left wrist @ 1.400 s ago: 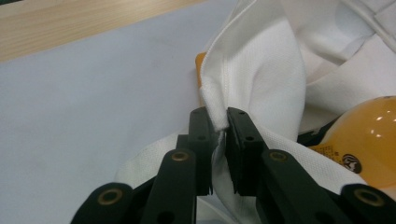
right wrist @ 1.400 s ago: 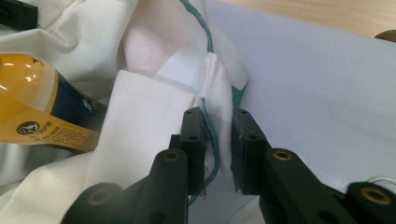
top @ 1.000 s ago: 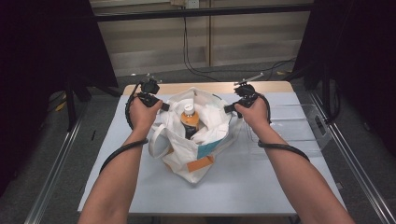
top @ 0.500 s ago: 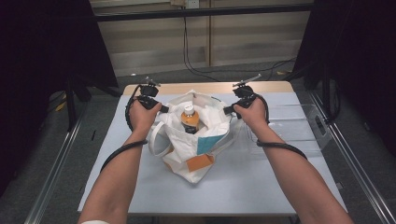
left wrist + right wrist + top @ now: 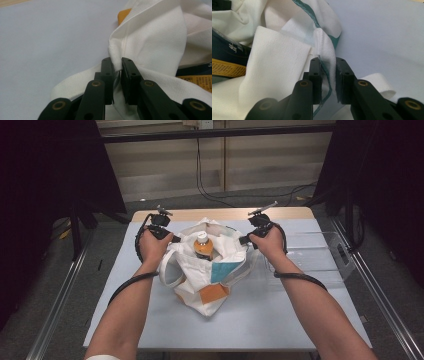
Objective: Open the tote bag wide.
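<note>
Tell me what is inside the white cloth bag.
An orange bottle with a white cap stands upright in the white cloth bag, whose mouth the left gripper and right gripper hold open. The cloth hides its lower part and anything beneath.

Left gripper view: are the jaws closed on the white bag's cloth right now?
Yes, the left gripper pinches a fold of the white bag between its two black jaws.

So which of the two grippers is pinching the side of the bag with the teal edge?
The right gripper. Its jaws clamp a fold of the white bag that carries a teal stripe, while the left gripper grips plain white cloth with no colour on it.
</note>
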### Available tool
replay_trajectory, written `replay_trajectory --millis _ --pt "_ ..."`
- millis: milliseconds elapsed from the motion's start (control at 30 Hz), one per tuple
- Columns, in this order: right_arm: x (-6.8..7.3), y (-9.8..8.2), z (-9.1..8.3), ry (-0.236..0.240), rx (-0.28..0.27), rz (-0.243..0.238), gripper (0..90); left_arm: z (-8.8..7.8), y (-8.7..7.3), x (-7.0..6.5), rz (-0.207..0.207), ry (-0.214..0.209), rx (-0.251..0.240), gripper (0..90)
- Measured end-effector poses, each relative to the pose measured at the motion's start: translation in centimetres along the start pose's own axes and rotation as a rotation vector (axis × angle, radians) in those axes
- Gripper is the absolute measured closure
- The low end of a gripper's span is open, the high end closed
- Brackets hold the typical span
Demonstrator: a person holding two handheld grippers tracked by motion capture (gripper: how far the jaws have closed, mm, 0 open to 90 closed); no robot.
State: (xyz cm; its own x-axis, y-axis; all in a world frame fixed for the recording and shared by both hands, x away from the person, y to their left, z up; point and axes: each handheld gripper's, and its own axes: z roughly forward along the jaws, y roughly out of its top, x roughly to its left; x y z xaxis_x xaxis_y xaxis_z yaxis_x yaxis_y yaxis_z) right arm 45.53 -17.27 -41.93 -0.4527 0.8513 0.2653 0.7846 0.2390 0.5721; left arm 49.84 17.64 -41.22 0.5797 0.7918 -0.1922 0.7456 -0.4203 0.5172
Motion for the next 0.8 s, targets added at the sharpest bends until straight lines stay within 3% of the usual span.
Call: replay_trajectory --millis 400,500,567,600,633,800 --pt "0.0 -0.3 0.7 -0.012 0.026 -0.009 77.9 0.8 -0.3 0.2 0.014 0.003 0.021 80.7" --pt "0.0 -0.5 0.8 -0.009 0.02 -0.008 78.0 1.0 -0.7 0.4 -0.002 -0.005 0.025 80.7" --pt "0.1 -0.5 0.7 -0.014 0.026 -0.001 78.0 1.0 -0.7 0.3 0.016 0.0 0.031 80.6" --pt "0.2 -0.5 0.7 -0.015 0.024 -0.002 77.8 1.2 -0.7 -0.1 -0.035 0.008 -0.017 80.6" --pt "0.2 -0.4 0.7 -0.015 0.021 -0.009 77.8 0.8 -0.5 0.2 0.023 0.003 0.029 80.5" --pt "0.3 -0.4 0.4 -0.023 0.011 0.007 72.5 -0.1 -0.4 0.1 0.002 0.009 0.012 77.0"
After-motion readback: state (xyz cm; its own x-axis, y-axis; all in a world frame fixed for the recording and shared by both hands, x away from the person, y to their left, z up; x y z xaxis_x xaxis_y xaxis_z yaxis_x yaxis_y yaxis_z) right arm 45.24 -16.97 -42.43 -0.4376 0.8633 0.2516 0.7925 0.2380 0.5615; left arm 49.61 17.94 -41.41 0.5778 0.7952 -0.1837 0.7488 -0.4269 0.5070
